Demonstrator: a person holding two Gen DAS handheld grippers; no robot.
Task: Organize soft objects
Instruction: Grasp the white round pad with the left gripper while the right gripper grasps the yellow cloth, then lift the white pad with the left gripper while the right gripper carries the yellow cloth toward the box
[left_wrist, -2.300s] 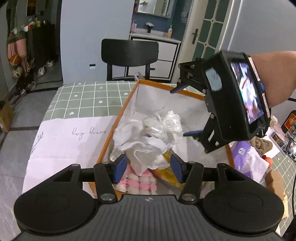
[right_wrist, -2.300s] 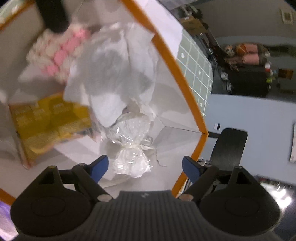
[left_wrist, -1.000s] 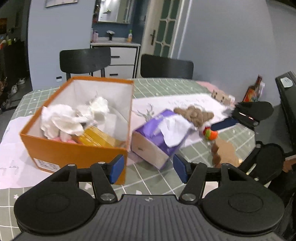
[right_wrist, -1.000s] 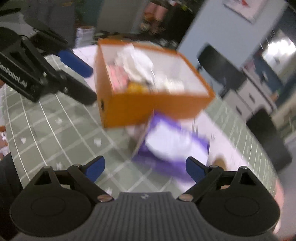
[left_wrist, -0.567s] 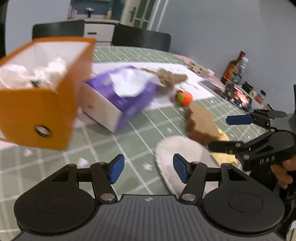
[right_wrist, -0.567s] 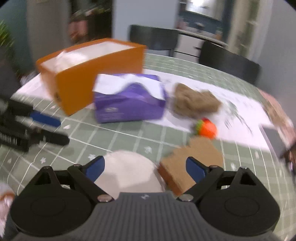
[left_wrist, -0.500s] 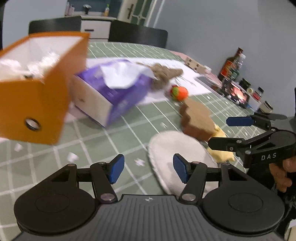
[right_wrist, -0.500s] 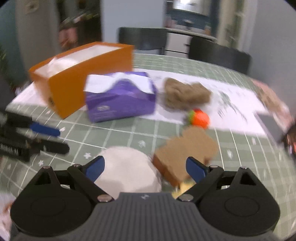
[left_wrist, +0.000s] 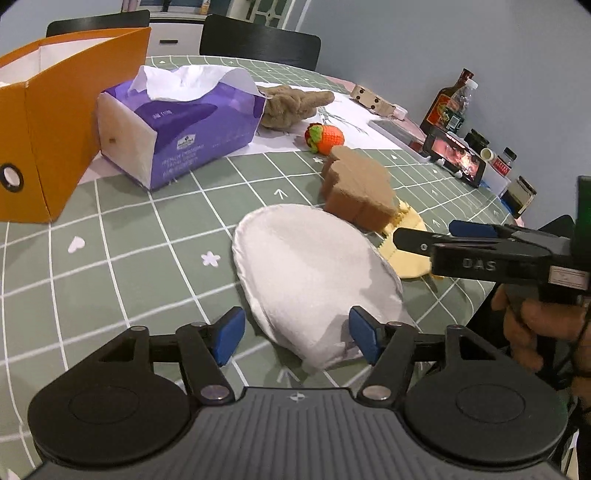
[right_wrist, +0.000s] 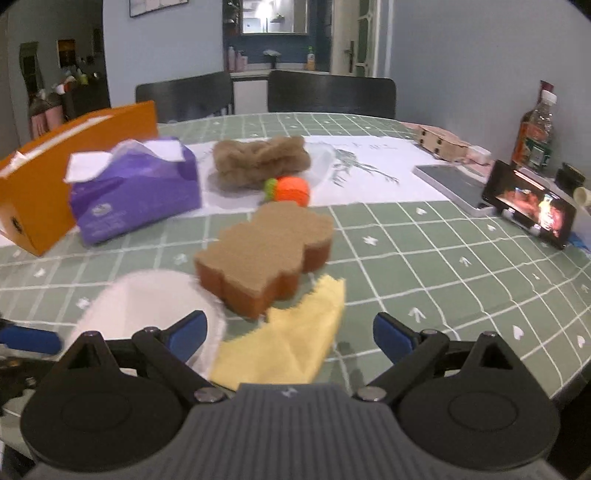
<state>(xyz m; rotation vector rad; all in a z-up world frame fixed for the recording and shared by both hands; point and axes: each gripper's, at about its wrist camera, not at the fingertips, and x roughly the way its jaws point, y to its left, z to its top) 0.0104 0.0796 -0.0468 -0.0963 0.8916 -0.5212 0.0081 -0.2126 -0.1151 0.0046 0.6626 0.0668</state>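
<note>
Left wrist view: left gripper jaws spread wide, just been opening further, pads clear of everything; near edge of white round pad lies between them on green checked tablecloth. Right gripper at right, over yellow cloth.

Right wrist view: right gripper jaws wide apart, nothing pinched. Yellow cloth lies between them; brown bear-shaped sponge just beyond, white round pad at left pad.

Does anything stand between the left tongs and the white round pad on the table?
Nothing visible does. The left tongs are open right at the near edge of the white pad, which lies bare on the table. The brown sponge and yellow cloth sit beyond it, not in between.
</note>
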